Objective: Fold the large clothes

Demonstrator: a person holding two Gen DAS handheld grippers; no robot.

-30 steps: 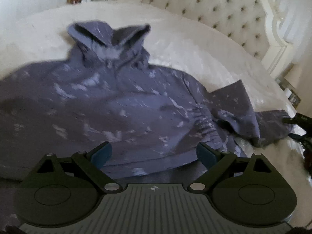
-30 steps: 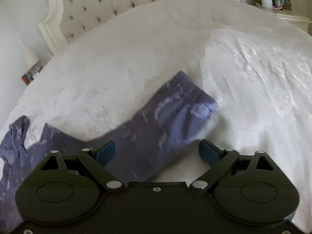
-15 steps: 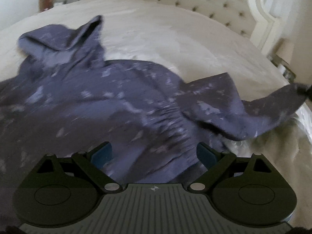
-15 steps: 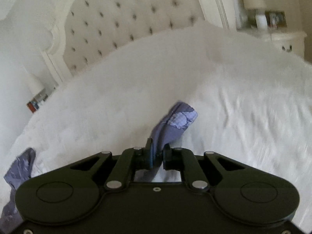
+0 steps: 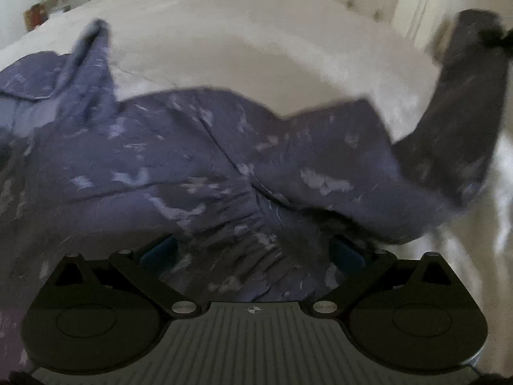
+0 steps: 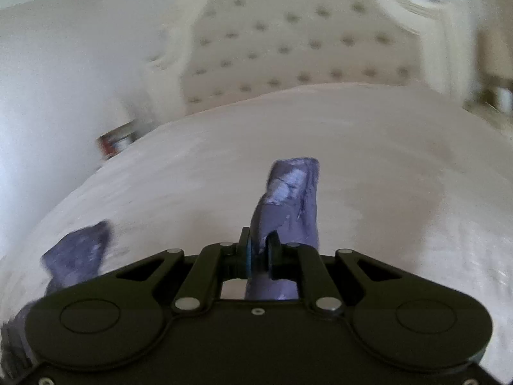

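A purple-blue hoodie (image 5: 166,160) with pale blotches lies spread on the white bed (image 5: 256,48), hood at the left. My left gripper (image 5: 253,250) is open, jaws wide, low over the gathered fabric by the armpit. My right gripper (image 6: 259,253) is shut on the sleeve cuff (image 6: 288,192). In the left wrist view the sleeve (image 5: 465,112) rises off the bed at the right, held up by the right gripper (image 5: 500,37). Another part of the hoodie (image 6: 77,250) shows low at the left in the right wrist view.
A tufted cream headboard (image 6: 298,48) stands behind the bed. A bedside table with small items (image 5: 38,12) is at the far left in the left wrist view, and another (image 6: 117,139) shows beside the bed in the right wrist view.
My right gripper closed on the sleeve cuff and lifted it up off the bed. My left gripper moved right and lower over the hoodie, staying open.
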